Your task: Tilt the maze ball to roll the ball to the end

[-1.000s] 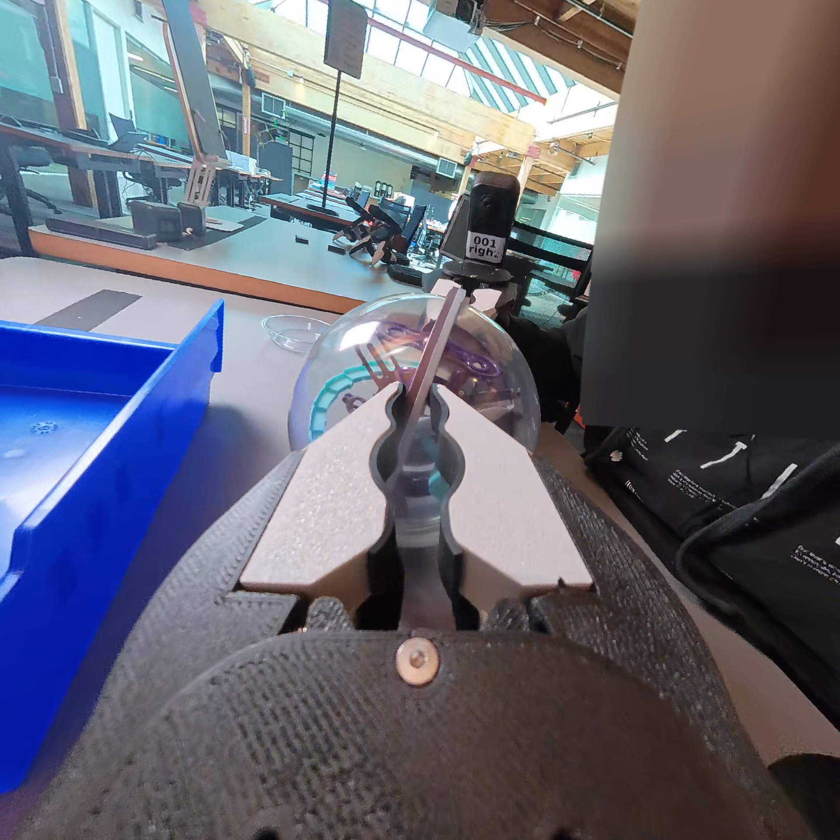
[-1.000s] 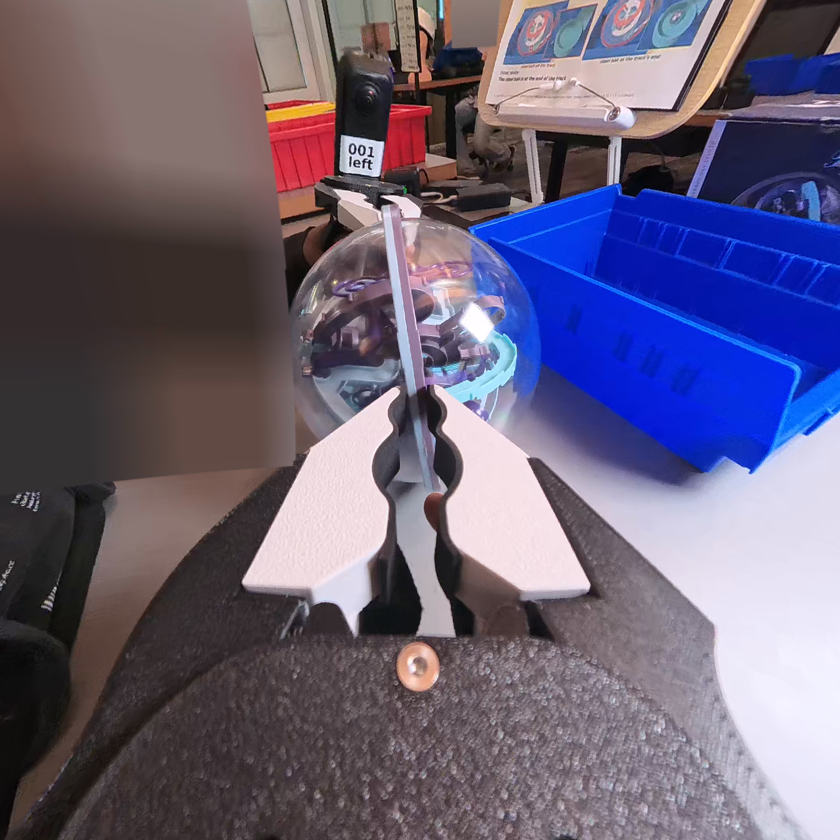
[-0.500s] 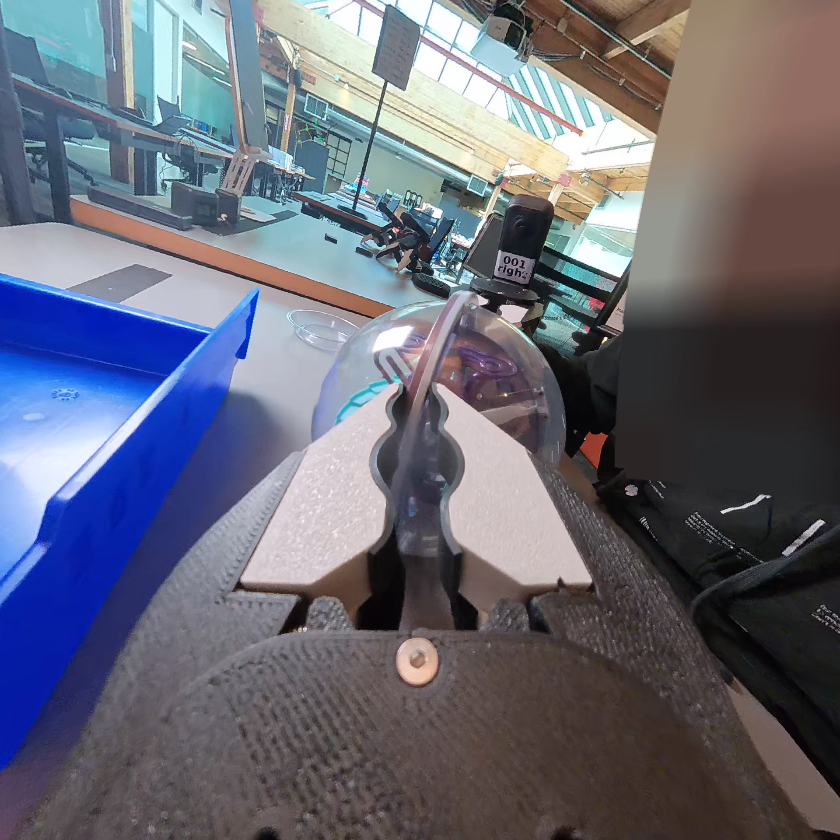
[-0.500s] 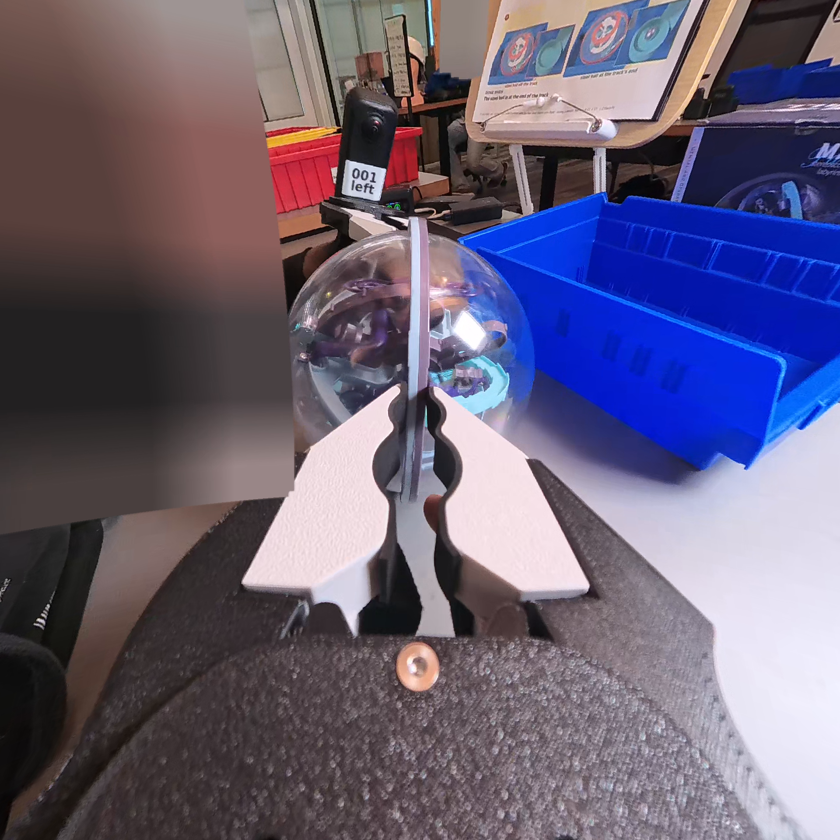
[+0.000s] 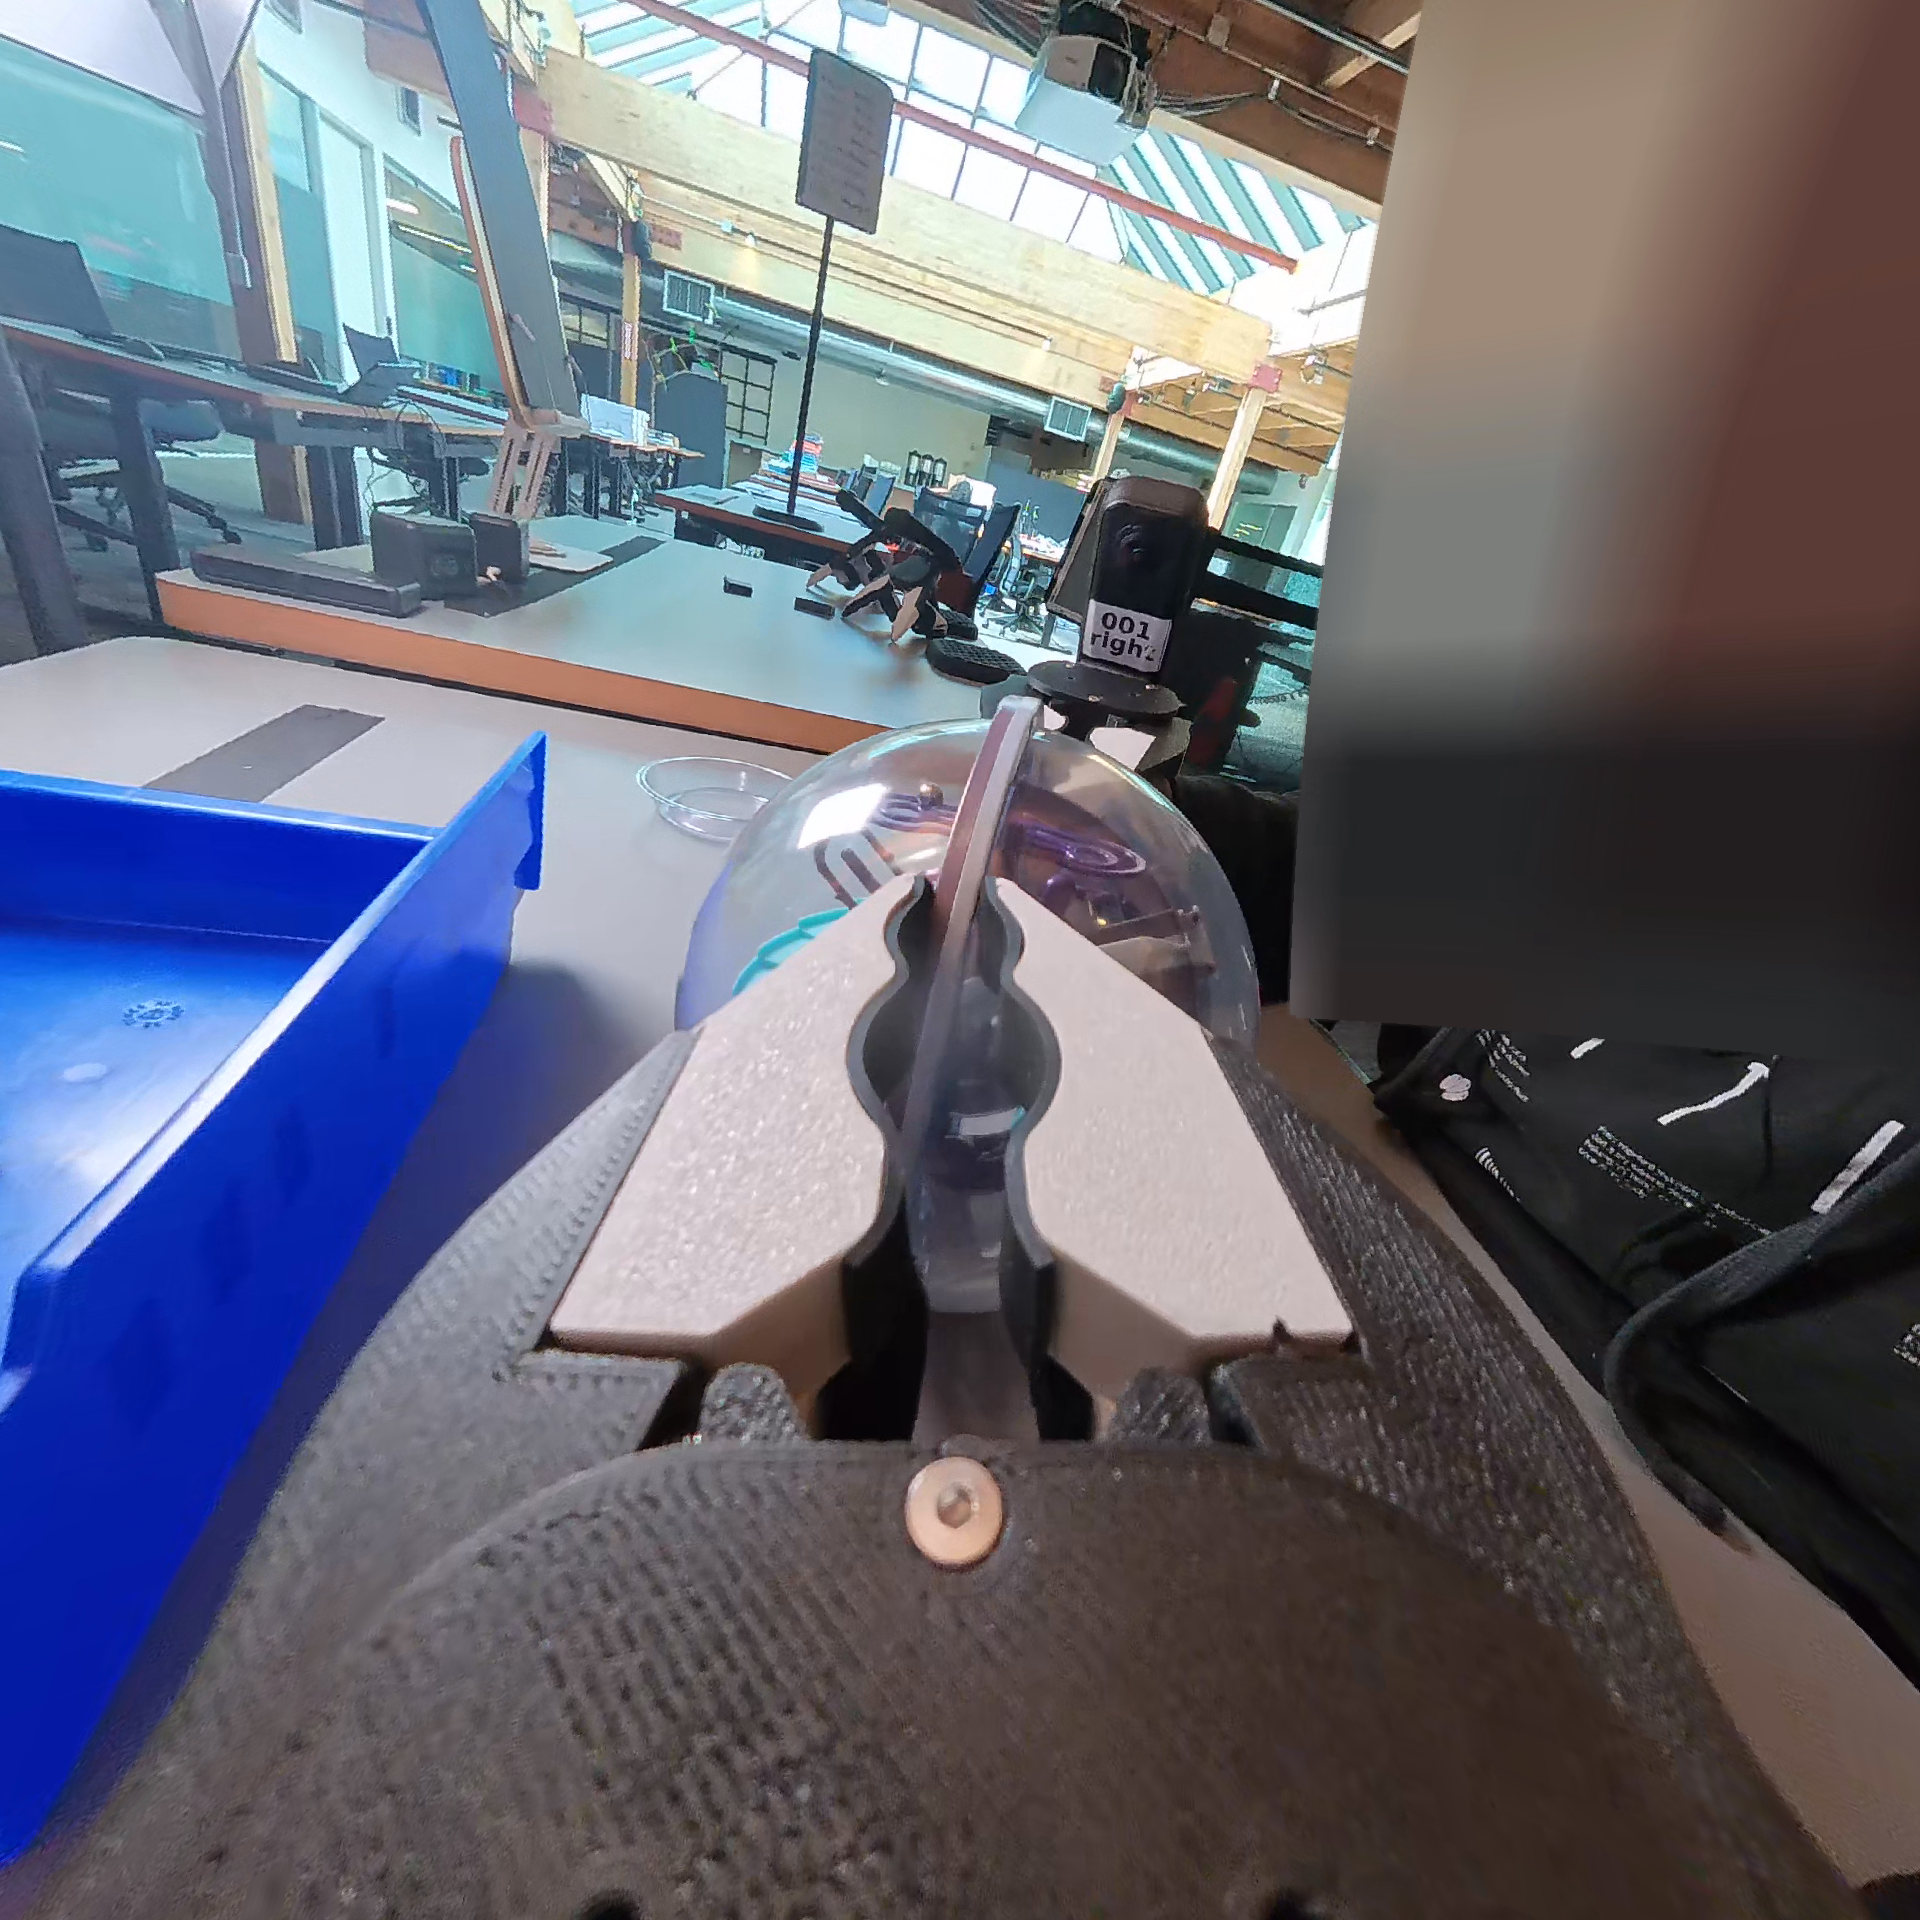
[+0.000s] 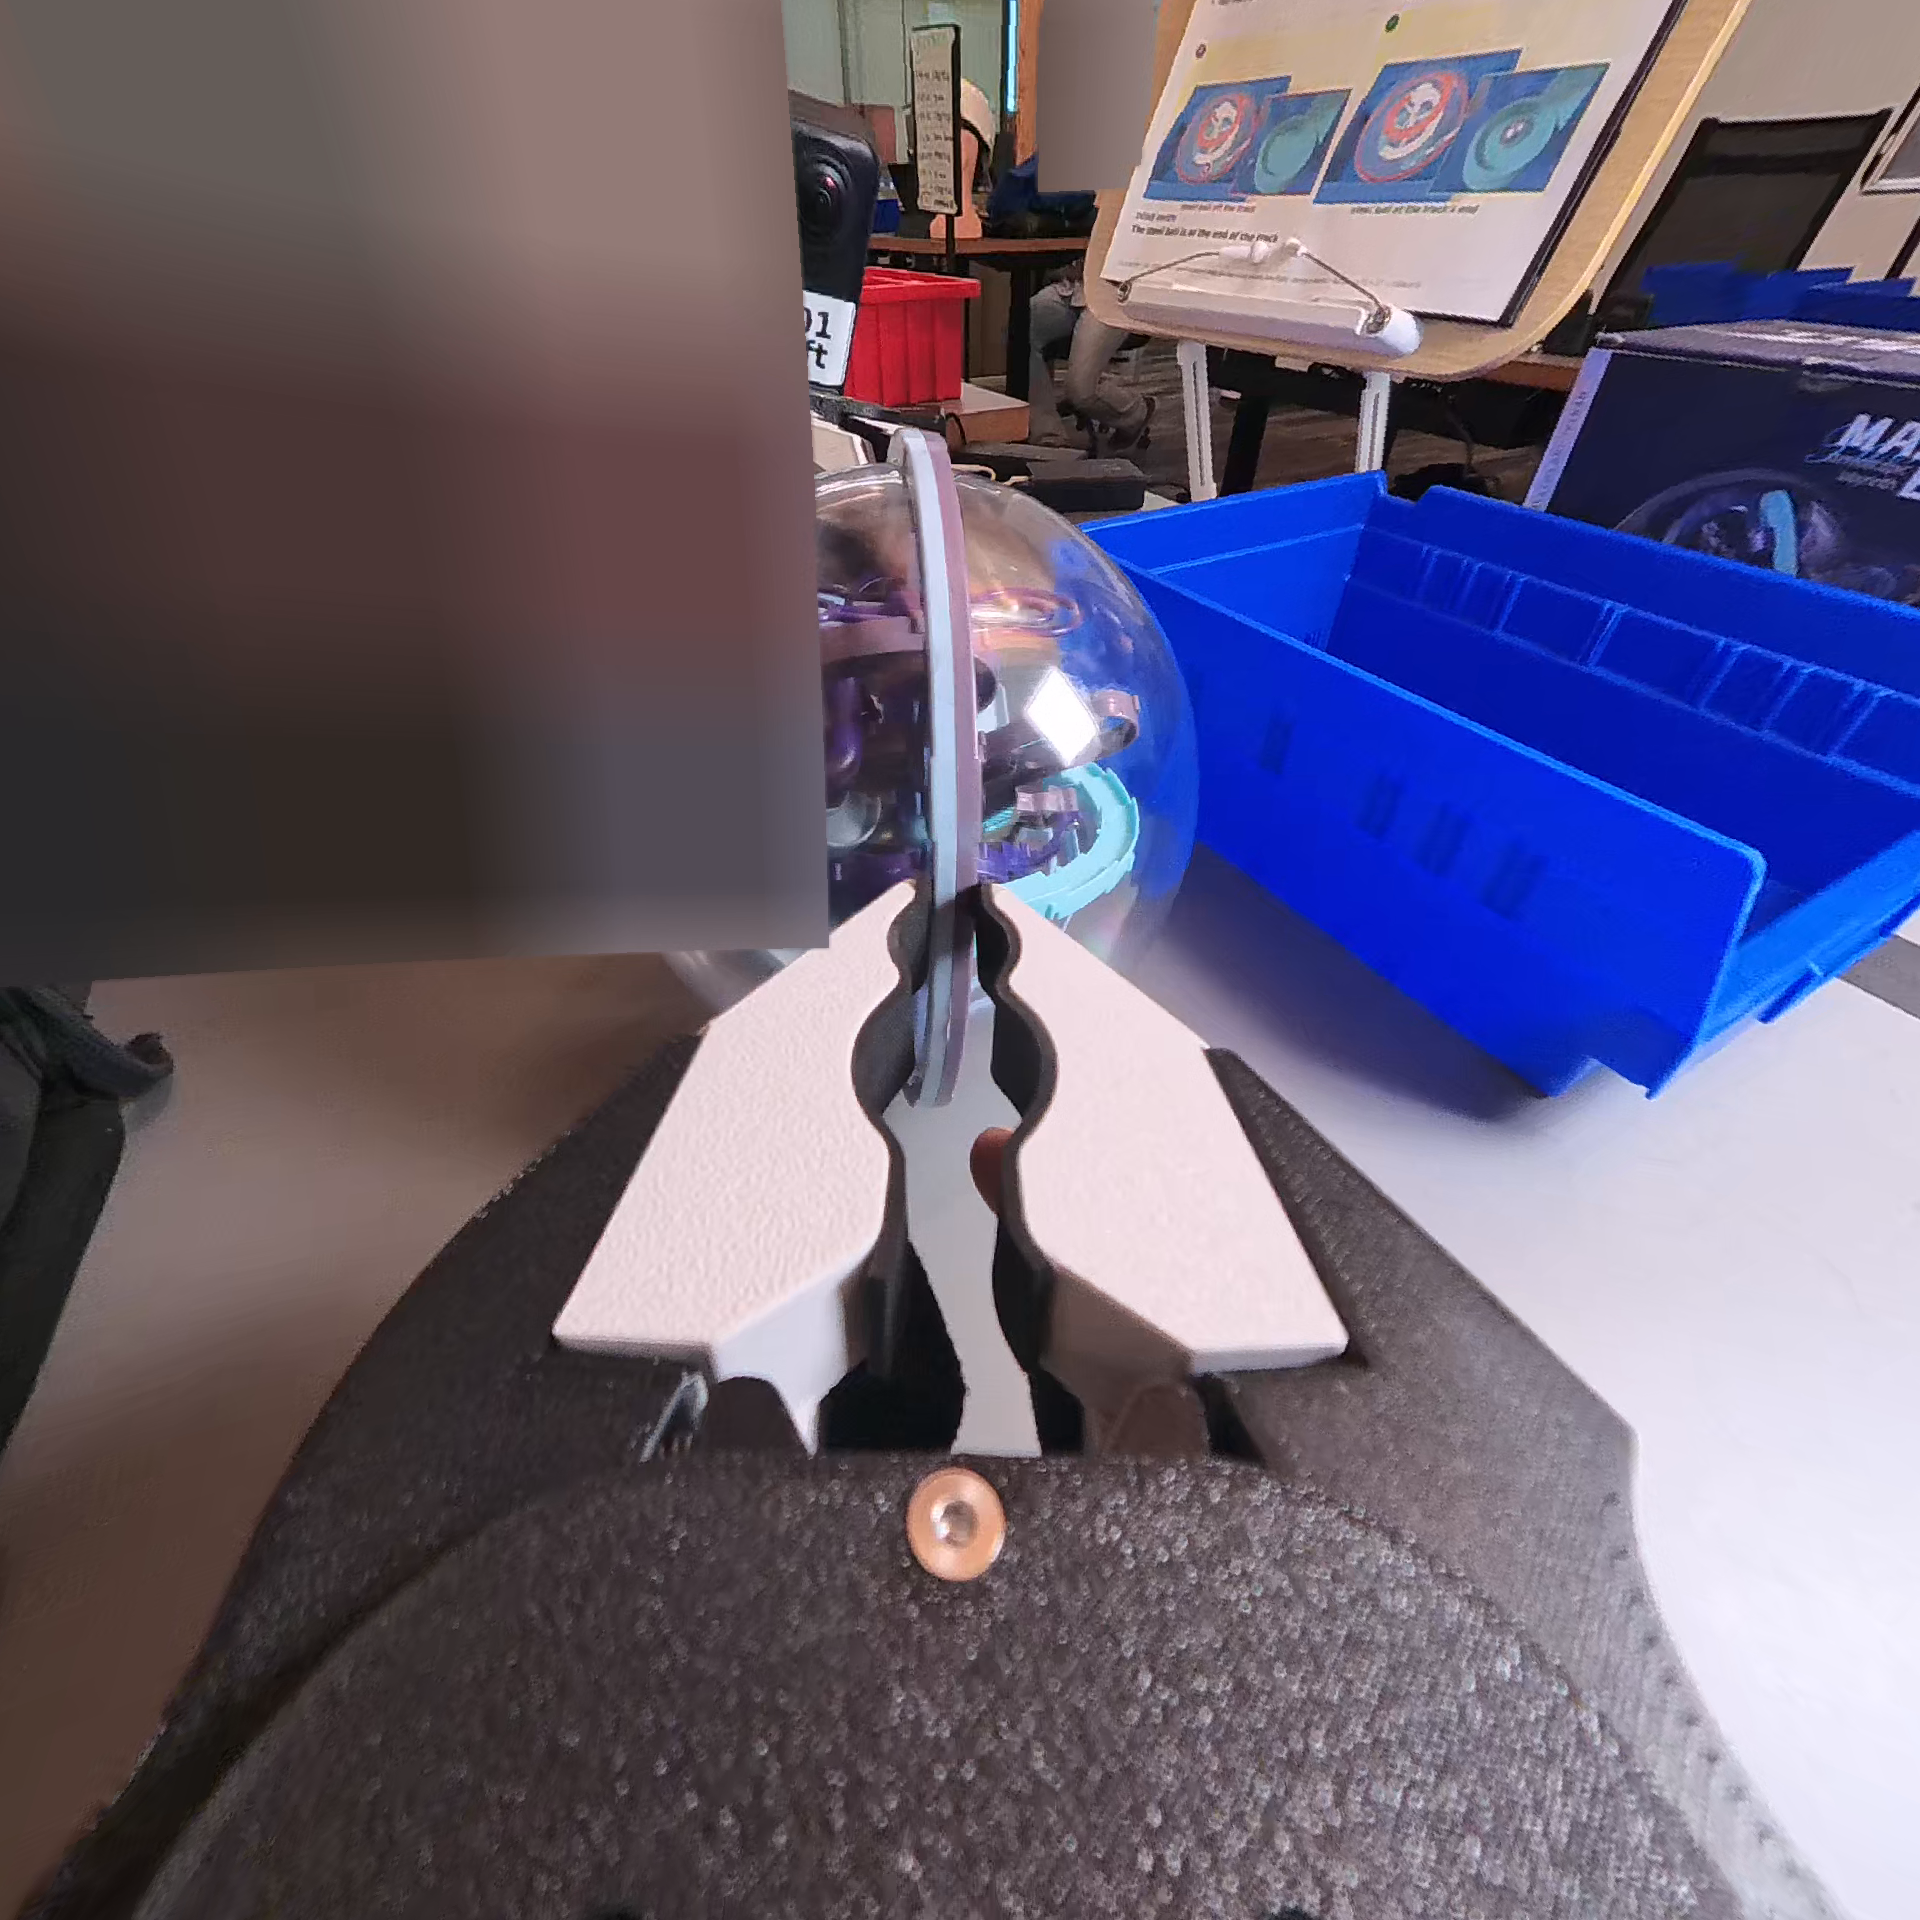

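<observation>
The maze ball [image 5: 1101, 873] is a clear sphere with purple and teal tracks inside and a grey rim around it. It is held a little above the table between both grippers. My left gripper [image 5: 951, 914] is shut on the rim on the near side. A small metal ball [image 5: 928, 795] shows high on a track, left of the rim. In the right wrist view the maze ball [image 6: 1049, 707] is partly hidden by a blur patch. My right gripper [image 6: 945, 920] is shut on the rim [image 6: 940, 665], which stands nearly upright.
A blue bin [image 5: 260, 1039] stands left of the ball and also shows in the right wrist view [image 6: 1455, 831]. A clear dish [image 5: 717, 795] lies behind it. Black fabric [image 5: 1662, 1195] lies at the right. A dark box [image 6: 1766, 468] and a picture board [image 6: 1351, 135] stand beyond the bin.
Both grippers have turned the ball while holding it. In the right wrist view the rim went from leaning left to nearly upright and the ball shifted left. The left view swung right.
</observation>
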Tool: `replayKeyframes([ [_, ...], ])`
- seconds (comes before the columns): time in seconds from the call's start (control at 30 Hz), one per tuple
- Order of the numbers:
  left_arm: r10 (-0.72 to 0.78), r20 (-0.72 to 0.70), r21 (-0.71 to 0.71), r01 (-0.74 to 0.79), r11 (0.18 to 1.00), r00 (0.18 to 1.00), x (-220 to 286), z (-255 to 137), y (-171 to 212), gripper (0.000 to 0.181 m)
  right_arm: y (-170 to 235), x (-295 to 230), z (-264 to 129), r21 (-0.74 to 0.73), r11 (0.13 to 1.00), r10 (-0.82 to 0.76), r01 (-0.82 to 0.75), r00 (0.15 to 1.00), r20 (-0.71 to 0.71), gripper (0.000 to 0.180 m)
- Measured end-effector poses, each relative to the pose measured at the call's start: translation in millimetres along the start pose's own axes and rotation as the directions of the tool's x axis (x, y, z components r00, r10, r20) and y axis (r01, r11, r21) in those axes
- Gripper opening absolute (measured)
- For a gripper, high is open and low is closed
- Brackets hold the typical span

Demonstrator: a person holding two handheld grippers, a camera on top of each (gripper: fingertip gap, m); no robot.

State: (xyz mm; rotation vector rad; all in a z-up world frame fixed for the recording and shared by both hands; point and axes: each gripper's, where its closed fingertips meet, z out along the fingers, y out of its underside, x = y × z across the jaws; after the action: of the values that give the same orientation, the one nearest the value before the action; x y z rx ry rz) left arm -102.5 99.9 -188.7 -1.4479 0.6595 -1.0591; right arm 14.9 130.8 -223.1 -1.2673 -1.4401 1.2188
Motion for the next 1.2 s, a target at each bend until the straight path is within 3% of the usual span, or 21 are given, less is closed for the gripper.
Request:
replayKeyframes([
  [0.57, 0.031, -0.009, 0.004, -0.031, 0.999, 0.999, 6.7, 0.7, 4.2, 0.007, -3.8, 5.4, -3.9, 0.009, 0.997, -0.079, 0.079, 0.996, -0.046, 0.005],
  [1.2, 0.013, 0.017, 0.0, -0.013, 1.0, 1.0, 6.8, 1.7, 6.8, 0.007, -6.6, 10.3, -6.4, 0.037, 0.999, -0.029, 0.031, 0.998, -0.047, 0.005],
])
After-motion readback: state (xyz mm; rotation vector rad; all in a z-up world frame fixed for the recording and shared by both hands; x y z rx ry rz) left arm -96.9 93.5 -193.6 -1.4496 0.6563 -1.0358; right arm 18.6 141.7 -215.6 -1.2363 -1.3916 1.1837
